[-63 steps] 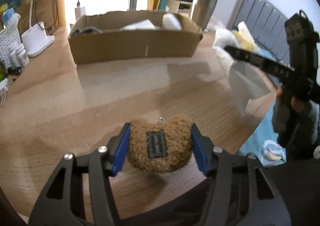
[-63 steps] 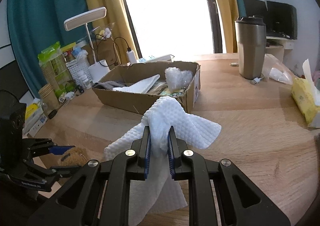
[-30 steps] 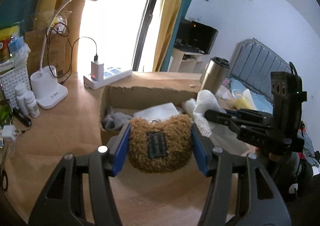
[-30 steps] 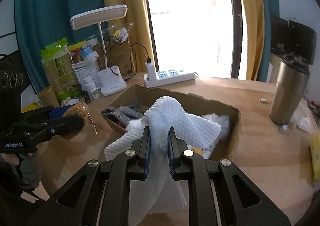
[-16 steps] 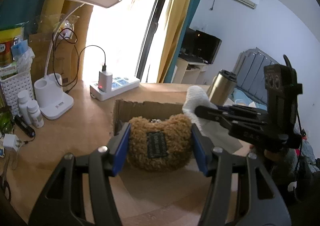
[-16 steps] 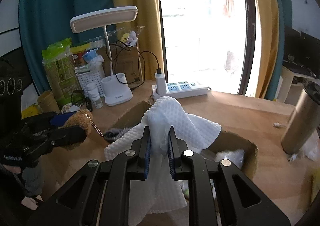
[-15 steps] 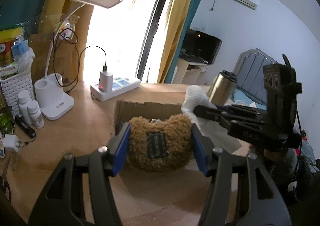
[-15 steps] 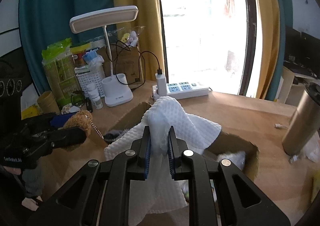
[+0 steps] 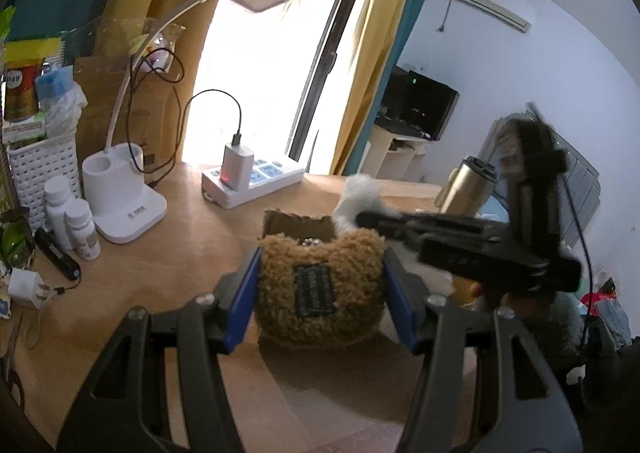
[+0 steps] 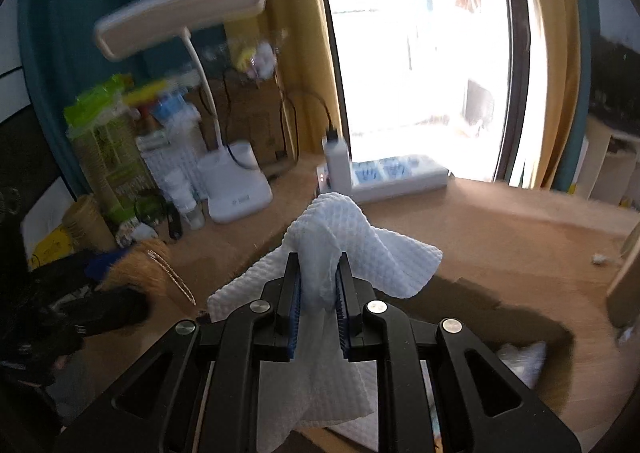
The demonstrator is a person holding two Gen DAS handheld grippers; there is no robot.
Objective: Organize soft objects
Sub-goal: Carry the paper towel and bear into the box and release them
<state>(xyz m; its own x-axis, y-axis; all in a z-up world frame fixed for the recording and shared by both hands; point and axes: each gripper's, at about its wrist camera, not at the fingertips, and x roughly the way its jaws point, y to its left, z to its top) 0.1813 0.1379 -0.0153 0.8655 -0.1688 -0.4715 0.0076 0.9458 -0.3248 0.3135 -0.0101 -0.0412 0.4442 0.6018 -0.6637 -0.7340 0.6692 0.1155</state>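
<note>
Two grippers each carry a soft thing above the wooden desk (image 9: 168, 261). The left gripper (image 9: 320, 285) has its jaws spread fairly wide, its blue pads pressed against both sides of a brown fuzzy pouch (image 9: 318, 287) that fills the gap between them. Just beyond the pouch sits the near corner of a cardboard box (image 9: 298, 225). The right gripper (image 10: 319, 285) has its jaws drawn narrow, pinching a bunched white waffle cloth (image 10: 332, 241) whose folds spill over and below the fingers. To the far left stand a white desk lamp (image 9: 120, 193) and a power strip (image 9: 256, 181).
</note>
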